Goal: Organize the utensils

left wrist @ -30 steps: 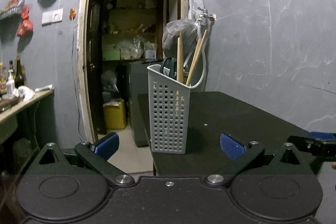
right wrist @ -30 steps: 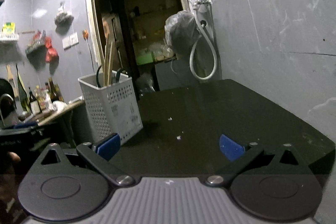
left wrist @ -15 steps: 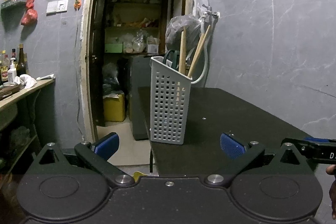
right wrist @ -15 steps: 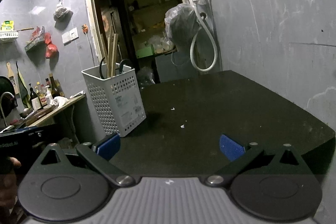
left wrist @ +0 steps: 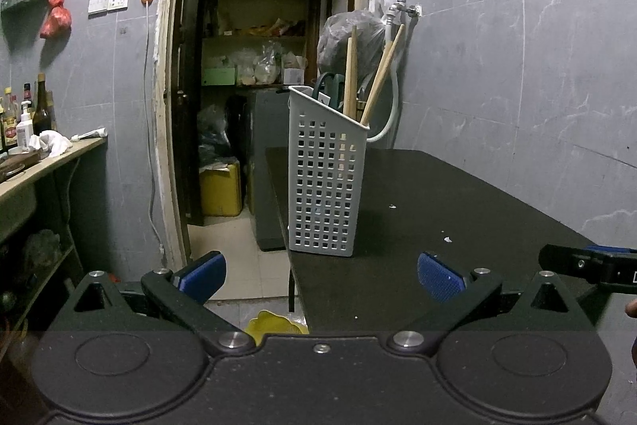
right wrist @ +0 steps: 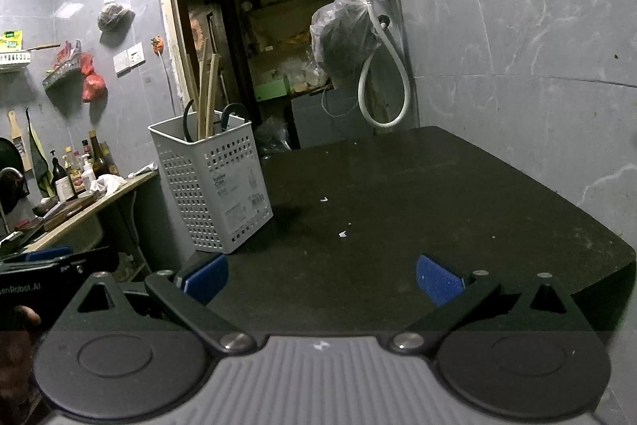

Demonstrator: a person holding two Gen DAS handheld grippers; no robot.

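Since a second ago: both my views have drawn back a little and lifted; the basket sits smaller and further off, with more dark surface showing before it.
Tabletop [right wrist: 418, 194]: black, matte, bare but for a few pale crumbs; I see no loose utensils lying on it.
Basket [left wrist: 324, 182]: white perforated plastic caddy, upright at the left front corner, close to the edge. I judge it light and fairly stiff, with thin walls that would flex; top-heavy with tall sticks, so I would take it by the rim or a side wall, low and slow.
Chopsticks [left wrist: 350, 74]: pale wooden sticks standing in the basket, one leaning right. Light, rigid, smooth, apt to roll or slip; I would pinch mid-shaft.
Scissors [right wrist: 229, 114]: dark looped handles poking above the rim; heavier, and best held at the loops.
Left claw [left wrist: 320, 271]: fingers spread wide, holding nothing, well short of the basket.
Right claw [right wrist: 322, 275]: likewise spread and empty, over the near edge.
Writing: a printed label on the basket's side, too small to read; "enRobot.AI" on the other claw's body at the right view's left edge.
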